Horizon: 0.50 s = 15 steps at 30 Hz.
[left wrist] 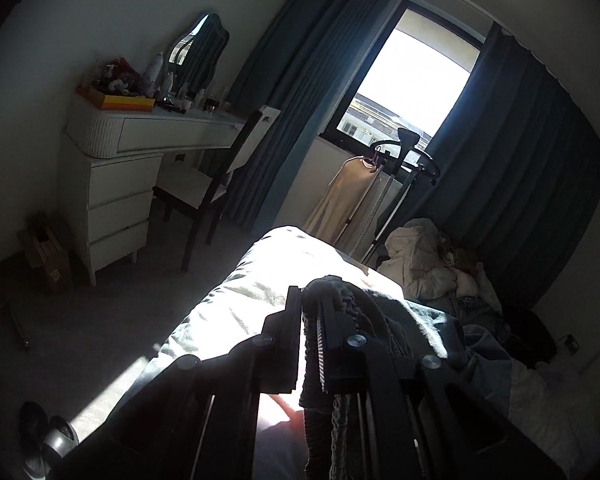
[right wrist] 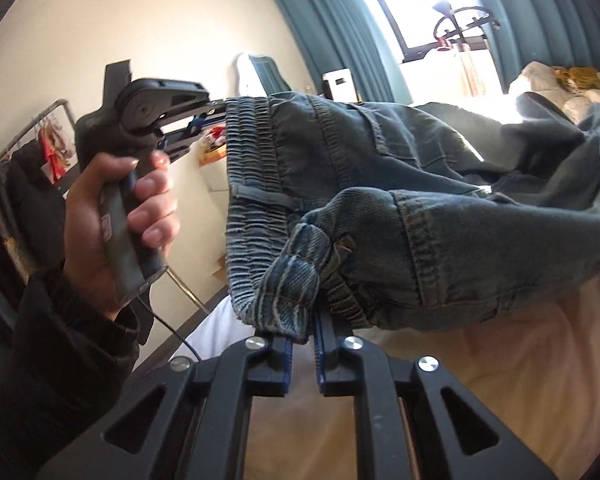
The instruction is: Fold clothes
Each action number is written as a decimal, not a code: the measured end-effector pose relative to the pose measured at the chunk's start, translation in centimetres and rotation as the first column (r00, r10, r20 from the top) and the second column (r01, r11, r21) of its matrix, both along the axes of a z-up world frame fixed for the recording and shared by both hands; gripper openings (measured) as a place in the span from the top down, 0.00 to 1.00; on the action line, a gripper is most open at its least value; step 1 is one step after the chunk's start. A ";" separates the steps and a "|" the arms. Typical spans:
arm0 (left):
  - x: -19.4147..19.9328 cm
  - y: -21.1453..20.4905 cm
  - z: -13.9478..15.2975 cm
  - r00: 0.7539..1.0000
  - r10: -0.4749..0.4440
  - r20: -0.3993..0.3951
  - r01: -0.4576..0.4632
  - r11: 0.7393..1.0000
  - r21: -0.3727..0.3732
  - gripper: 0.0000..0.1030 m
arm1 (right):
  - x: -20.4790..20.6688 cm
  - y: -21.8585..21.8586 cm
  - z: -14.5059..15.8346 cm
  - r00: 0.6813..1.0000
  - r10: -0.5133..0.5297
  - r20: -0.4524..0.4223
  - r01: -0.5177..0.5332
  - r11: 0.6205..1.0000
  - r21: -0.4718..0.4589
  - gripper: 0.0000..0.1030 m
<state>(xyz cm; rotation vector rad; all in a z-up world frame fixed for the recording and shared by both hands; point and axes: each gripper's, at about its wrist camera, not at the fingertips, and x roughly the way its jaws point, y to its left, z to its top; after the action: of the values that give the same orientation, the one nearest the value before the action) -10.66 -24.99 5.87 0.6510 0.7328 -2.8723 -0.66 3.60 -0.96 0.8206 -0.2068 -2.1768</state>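
1. The right gripper (right wrist: 305, 340) is clenched on the jeans (right wrist: 380, 208); a folded corner of the elastic waistband (right wrist: 252, 184) is pinched between its blue-lined jaws, directly ahead of the fingers.
2. The left gripper (right wrist: 216, 110) is seen in the right wrist view up and to the left of the right gripper, grasping the far end of the same waistband, so that the band is stretched between the two grippers.
3. The left gripper's handle is held by a hand (right wrist: 116, 216) with a dark sleeve (right wrist: 60, 360) at the wrist.
4. In the left wrist view the left gripper (left wrist: 309, 320) is closed on a dark bunch of gathered fabric, the jeans (left wrist: 400, 312), which is pressed between its jaws and spills over to the right of them.
5. The rest of the jeans is draped to the right of the right gripper, lifted at the waist and trailing down onto the bed (right wrist: 500, 360).
6. Ahead of the left gripper a sunlit white bedcover (left wrist: 260, 288) is seen, and beyond it to the right a pile of crumpled clothes (left wrist: 428, 256).
7. Further ahead a garment steamer stand (left wrist: 404, 152) is placed before the bright window (left wrist: 412, 80), flanked by blue curtains (left wrist: 300, 80).
8. Far to the left of the left gripper a white dressing table (left wrist: 120, 168) with a mirror (left wrist: 198, 48) and a chair (left wrist: 216, 184) is visible.
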 end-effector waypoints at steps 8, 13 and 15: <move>-4.5 -1.4 -8.5 0.969 0.098 0.229 -0.057 0.982 -0.180 0.94 | -3.1 -4.6 -6.7 0.992 0.052 0.112 -0.061 0.995 0.079 0.89; -4.7 -2.2 -10.0 0.957 0.118 0.264 -0.081 0.986 -0.148 0.94 | -3.0 -4.6 -7.6 0.996 0.040 0.079 -0.050 0.992 0.119 0.88; -3.8 -2.4 -9.7 0.955 0.139 0.262 -0.106 0.985 -0.134 0.91 | -2.1 -4.5 -7.1 0.997 0.049 0.066 -0.057 0.990 0.132 0.83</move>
<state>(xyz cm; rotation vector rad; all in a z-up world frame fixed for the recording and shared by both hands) -14.47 -27.36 -3.79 0.9220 0.5382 -2.6172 -2.73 -0.89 -8.11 0.9598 -0.0698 -2.1346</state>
